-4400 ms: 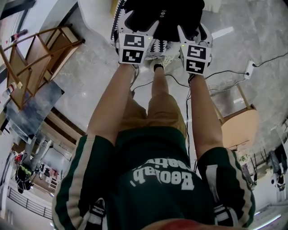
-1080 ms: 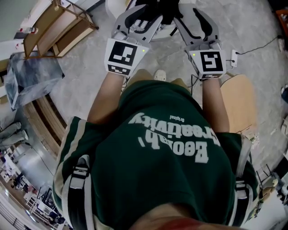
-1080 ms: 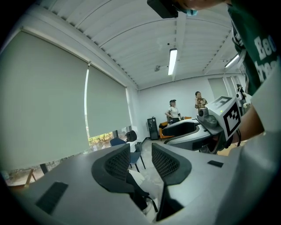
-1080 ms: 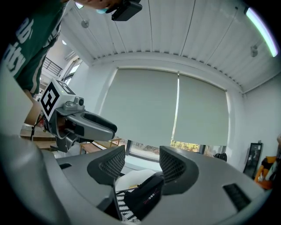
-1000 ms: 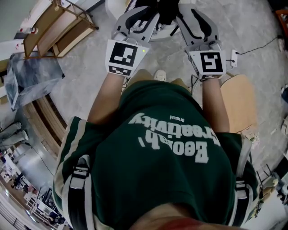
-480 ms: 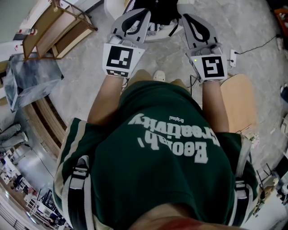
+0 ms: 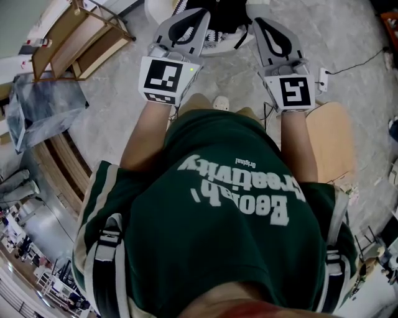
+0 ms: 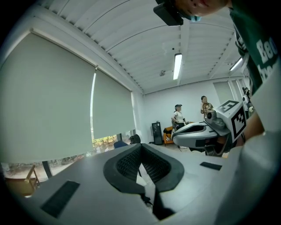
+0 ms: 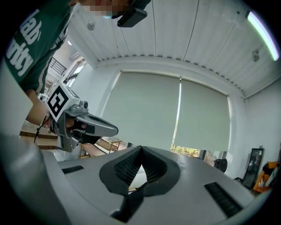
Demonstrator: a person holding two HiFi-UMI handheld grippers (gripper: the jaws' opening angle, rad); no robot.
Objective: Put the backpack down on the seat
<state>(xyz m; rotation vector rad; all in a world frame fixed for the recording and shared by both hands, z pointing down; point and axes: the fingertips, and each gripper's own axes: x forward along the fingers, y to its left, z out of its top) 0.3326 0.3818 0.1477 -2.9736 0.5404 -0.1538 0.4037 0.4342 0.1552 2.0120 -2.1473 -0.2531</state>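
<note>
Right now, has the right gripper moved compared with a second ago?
No. The right gripper keeps its place beside the wooden chair; only its jaws have shut, empty.

There are two grippers, the left gripper (image 8: pixel 141 147) and the right gripper (image 9: pixel 141 149), and two marker cubes, the left cube (image 7: pixel 165 79) and the right cube (image 7: pixel 293 92). The head view shows one backpack (image 7: pixel 227 15), one white seat (image 7: pixel 154 11), one shoe (image 7: pixel 219 103), one wooden frame (image 7: pixel 81 34), one wooden chair (image 7: pixel 329 143), one power strip (image 7: pixel 322 79) and one cable (image 7: pixel 360 62). The left gripper view shows two people, the left person (image 8: pixel 178 115) and the right person (image 8: pixel 205 104). It also shows two blinds, the wide blind (image 8: pixel 48 96) and the narrow blind (image 8: pixel 112 105); two lamps, the middle lamp (image 8: pixel 177 66) and the side lamp (image 8: pixel 237 63); and one black cabinet (image 8: pixel 157 133).
</note>
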